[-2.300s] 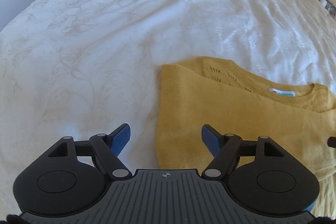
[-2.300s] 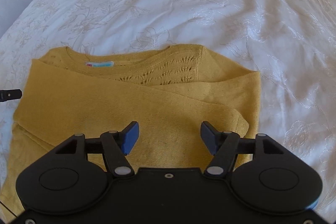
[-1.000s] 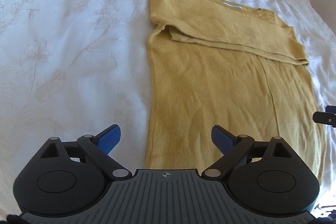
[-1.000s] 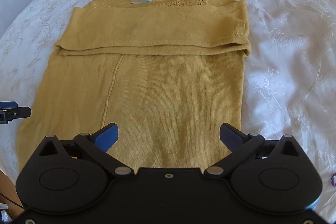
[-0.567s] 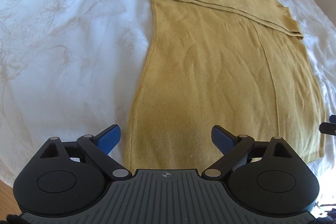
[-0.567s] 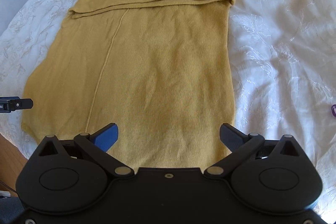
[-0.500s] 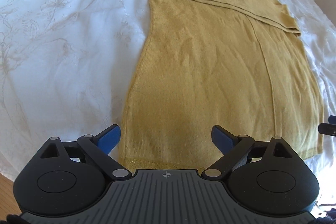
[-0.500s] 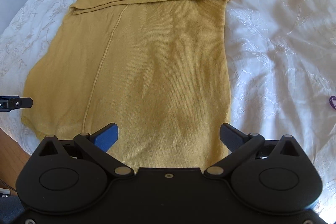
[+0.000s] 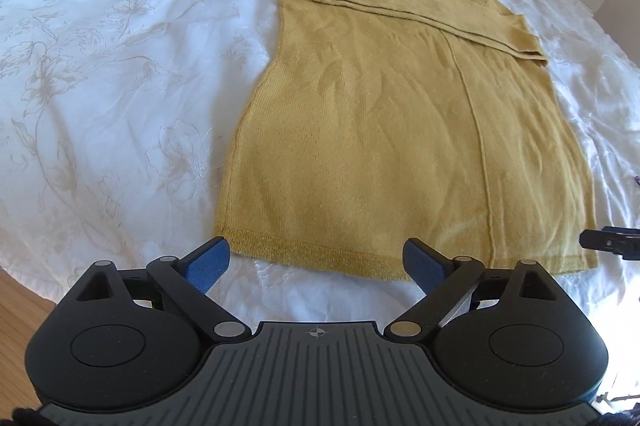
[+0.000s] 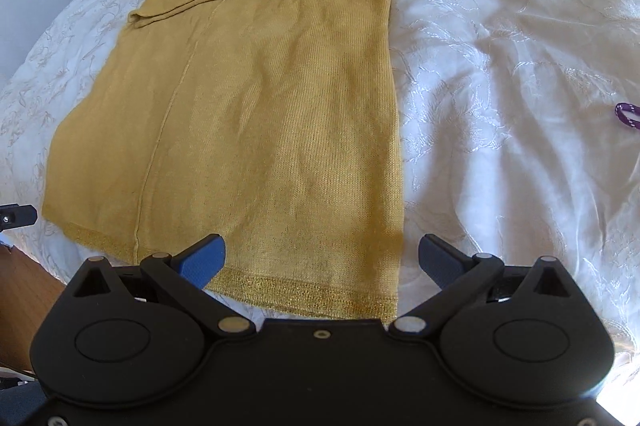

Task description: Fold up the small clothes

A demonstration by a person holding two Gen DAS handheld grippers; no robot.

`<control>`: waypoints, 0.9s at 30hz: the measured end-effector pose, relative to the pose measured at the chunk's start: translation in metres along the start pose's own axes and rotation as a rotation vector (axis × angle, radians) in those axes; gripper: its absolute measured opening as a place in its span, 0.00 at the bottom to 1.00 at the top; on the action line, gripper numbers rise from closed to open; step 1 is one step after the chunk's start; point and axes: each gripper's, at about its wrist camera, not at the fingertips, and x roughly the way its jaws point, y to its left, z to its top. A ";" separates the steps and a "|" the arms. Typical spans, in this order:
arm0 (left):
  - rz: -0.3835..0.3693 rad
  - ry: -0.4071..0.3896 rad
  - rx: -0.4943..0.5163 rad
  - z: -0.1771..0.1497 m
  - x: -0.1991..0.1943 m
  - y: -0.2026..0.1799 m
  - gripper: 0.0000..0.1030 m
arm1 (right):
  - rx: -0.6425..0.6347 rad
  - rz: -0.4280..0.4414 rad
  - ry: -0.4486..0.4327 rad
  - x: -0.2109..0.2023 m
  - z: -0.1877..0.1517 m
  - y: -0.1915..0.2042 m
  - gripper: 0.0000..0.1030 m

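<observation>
Both grippers spread wide, nothing held: left gripper [image 9: 318, 262] sits just short of the hem's left corner, right gripper [image 10: 322, 262] is over the hem's right corner, with its left pad already above the fabric. Yellow knit top [image 9: 400, 130] lies flat on the white bedspread [image 9: 120, 66], hem [image 9: 320, 252] nearest the grippers, neckline end farthest, so the long axis runs straight away from both. Sleeves [image 9: 420, 10] are already folded across the upper part as a band; the body below that is one smooth layer with a raised seam line running lengthwise. Hem lies crosswise to the reach, roughly parallel to the line between the two grippers, each one closest to its own corner; neither has a clear advantage. Likely next step: pinch both hem corners and carry them up toward the sleeve band. Hem sits close to the near edge of the bed, wooden floor [image 9: 20, 290] visible just below, so there is little room to come in low. Nothing on the fabric in the way. Small purple loop [image 10: 626, 114] on the bedspread off to the right, well apart from the top. Risk: thin knit, easy to grab bedspread along with the hem.
</observation>
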 end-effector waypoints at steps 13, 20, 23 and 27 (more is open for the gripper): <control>0.007 0.028 -0.004 -0.014 0.004 0.014 0.91 | 0.109 0.060 0.013 0.016 -0.007 -0.013 1.00; -0.013 0.048 0.001 -0.005 0.021 0.023 0.92 | 0.138 0.054 0.029 0.021 -0.002 -0.013 1.00; -0.026 0.055 0.009 0.002 0.031 0.026 0.91 | 0.110 0.032 0.045 0.025 0.000 -0.007 1.00; -0.037 0.050 0.047 0.013 0.046 0.027 0.91 | 0.094 0.014 0.056 0.027 0.001 -0.004 1.00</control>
